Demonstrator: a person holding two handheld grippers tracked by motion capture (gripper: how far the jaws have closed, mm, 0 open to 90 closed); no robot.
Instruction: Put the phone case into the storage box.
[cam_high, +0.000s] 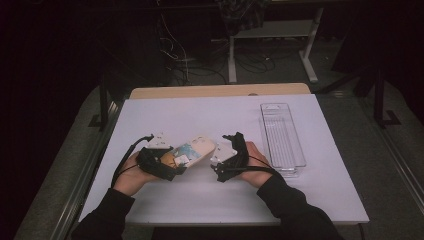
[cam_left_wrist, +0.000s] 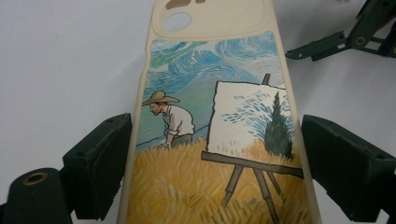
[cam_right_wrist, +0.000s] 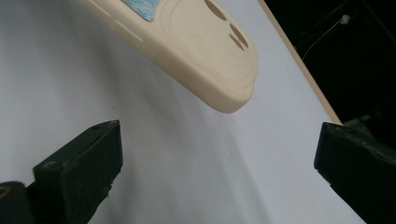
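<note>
A big white tabletop (cam_high: 200, 200) fills the middle. A long clear plastic bin (cam_high: 281, 137) sits by its right edge. Near the front edge, toward the left, a cream phone case (cam_left_wrist: 219, 140) with a painted picture is held up. The left gripper (cam_left_wrist: 212, 168) has its jaws pressed on the case's two sides. The right gripper (cam_right_wrist: 215, 172) is just beside the case's far end, its jaws wide apart and holding nothing.

A white table (cam_high: 200, 200) bears a clear plastic tray (cam_high: 281, 137) near its right edge
</note>
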